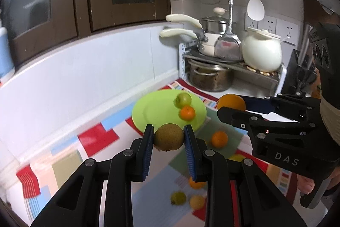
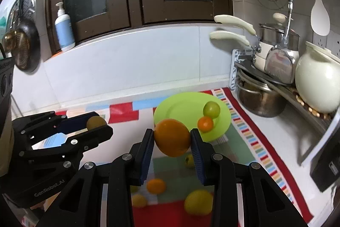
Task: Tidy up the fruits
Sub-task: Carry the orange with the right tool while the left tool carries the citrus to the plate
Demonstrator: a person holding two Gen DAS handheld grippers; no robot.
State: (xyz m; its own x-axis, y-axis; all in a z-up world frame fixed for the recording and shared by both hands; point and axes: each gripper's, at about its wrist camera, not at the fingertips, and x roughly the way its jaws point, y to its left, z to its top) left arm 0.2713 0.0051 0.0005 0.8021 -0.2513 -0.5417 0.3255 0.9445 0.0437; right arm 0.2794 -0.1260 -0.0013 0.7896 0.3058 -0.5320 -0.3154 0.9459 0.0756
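My left gripper [image 1: 169, 137] is shut on a brown kiwi [image 1: 169, 137] and holds it above the cloth, just in front of the green plate [image 1: 153, 112]. My right gripper [image 2: 172, 139] is shut on a large orange [image 2: 172, 137], also held near the plate [image 2: 182, 107]. The plate holds a green apple [image 1: 183, 99] and a small tangerine [image 1: 187, 112]. The right gripper and its orange [image 1: 231, 102] show in the left wrist view. The left gripper and its kiwi [image 2: 95, 122] show in the right wrist view.
Loose fruit lies on the patterned cloth [image 2: 250, 133]: tangerines [image 1: 219, 139] [image 2: 156, 186], yellow lemons [image 2: 198, 202] and a green fruit [image 1: 178, 198]. A rack with pots [image 1: 209, 78], pans and a white jar [image 1: 262, 52] fills the right corner. Cabinet doors hang behind.
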